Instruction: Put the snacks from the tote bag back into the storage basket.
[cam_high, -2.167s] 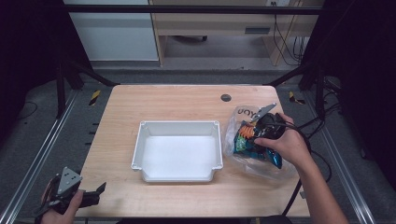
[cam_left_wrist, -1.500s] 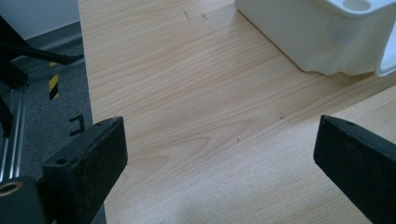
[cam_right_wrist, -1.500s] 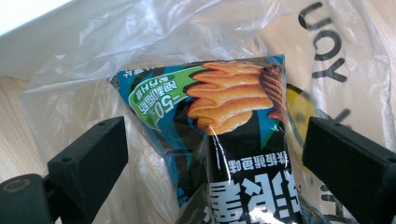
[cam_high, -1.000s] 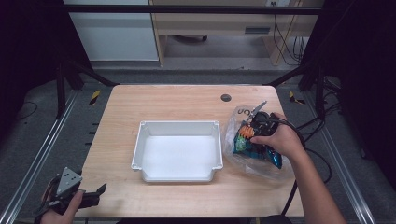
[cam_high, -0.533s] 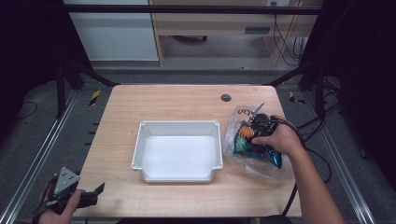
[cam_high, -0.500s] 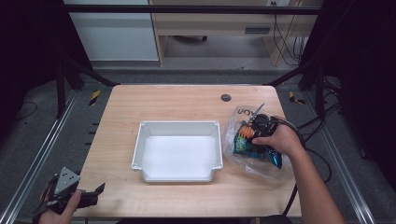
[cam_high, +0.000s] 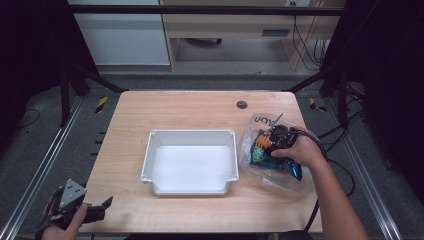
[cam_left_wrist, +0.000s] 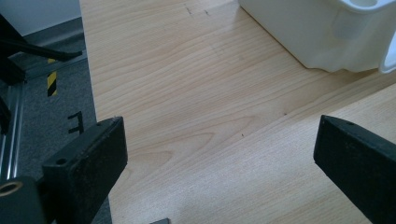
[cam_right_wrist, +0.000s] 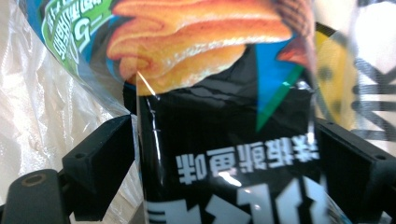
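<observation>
High view looked forward and down on table (cam_high: 200, 107) from person's side, far off. Left gripper view sat low at table's near-left corner, facing white tray (cam_left_wrist: 327, 37), shared with high view. Right gripper view pressed close against snack bag (cam_right_wrist: 224, 140), right of tray.

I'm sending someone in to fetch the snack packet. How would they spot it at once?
Start at the white tray mid-table and look to its right, where a clear plastic bag lies. The snack packet sits inside it, under the right gripper: glossy black and blue, with an orange snack pictured.
</observation>
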